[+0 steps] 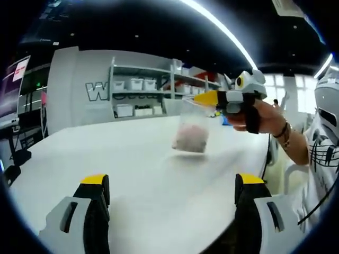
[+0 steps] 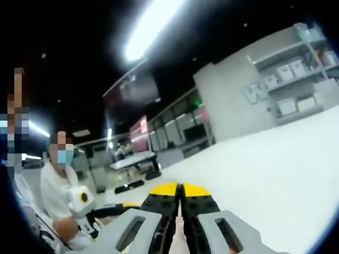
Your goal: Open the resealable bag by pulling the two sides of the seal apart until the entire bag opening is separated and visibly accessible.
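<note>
Your right gripper (image 1: 212,98), jaws closed on the top edge of the resealable bag (image 1: 190,129), held it hanging upright above the table (image 1: 132,174), at 1 o'clock from your open, empty left gripper (image 1: 172,185).

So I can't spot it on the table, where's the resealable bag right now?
In the left gripper view, the resealable bag hangs above the white table, right of centre, held at its top edge by the right tongs, in front of the shelves.

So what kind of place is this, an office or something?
Probably a lab or workshop: a big white table, wall shelves stacked with storage bins, and another person holding a similar device at a farther bench.
</note>
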